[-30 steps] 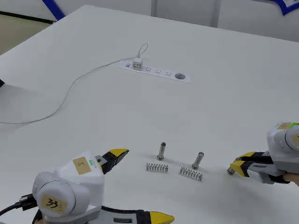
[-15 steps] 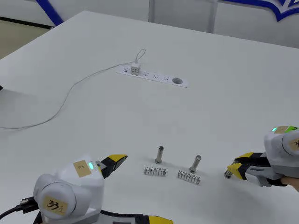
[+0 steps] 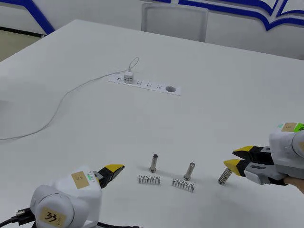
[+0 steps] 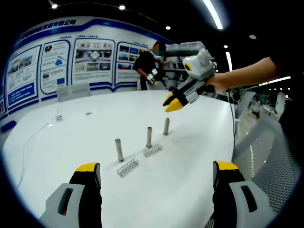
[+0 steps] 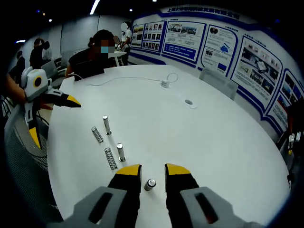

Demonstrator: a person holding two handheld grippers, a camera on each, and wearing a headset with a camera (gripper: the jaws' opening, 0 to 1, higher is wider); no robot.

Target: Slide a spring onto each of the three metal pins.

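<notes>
Now the right gripper has opened off the spring-clad pin; the left gripper gapes wide.

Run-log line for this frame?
done: one of three | right tongs: open, tips beside sprung pin | left tongs: open, hovering | bare: left pin, middle pin | loose on table: left spring, middle spring

The left claw gapes wide; the right claw hovers, jaws narrowly parted.
</notes>
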